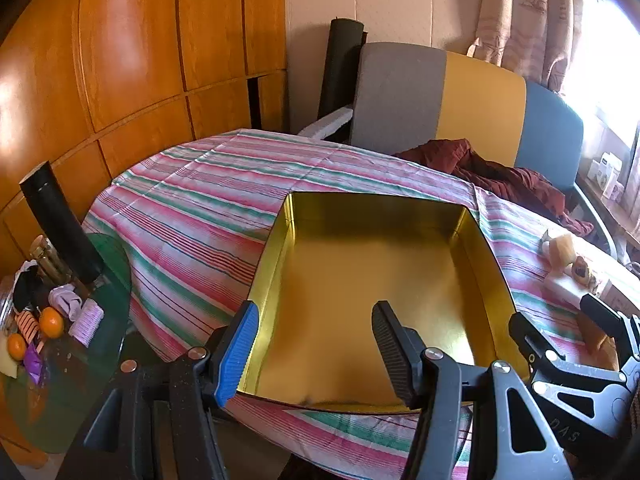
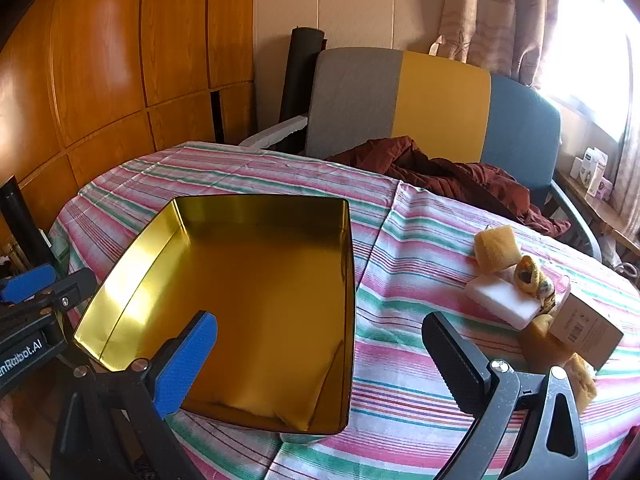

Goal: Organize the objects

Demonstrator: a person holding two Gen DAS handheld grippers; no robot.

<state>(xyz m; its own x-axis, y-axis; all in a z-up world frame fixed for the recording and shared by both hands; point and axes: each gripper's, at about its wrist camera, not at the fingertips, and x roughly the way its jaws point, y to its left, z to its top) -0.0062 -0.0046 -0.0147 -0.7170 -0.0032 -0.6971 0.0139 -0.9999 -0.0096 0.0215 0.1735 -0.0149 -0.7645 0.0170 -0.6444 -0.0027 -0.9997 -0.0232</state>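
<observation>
Nearest, the left gripper point(image 1: 316, 354) hovers with its jaws partly apart over the near end of the gold tin tray point(image 1: 400, 264), gripping nothing; the right gripper point(image 2: 324, 364) gapes wide across the tray's right wall — also without a load. The tray sits open on the striped tablecloth point(image 2: 420, 248). To its right lie a white block point(image 2: 500, 300), yellow sponges point(image 2: 496, 248) and a small carton point(image 2: 586, 328). Beyond, a dark red garment point(image 2: 440, 172) lies against a chair point(image 2: 440, 100).
</observation>
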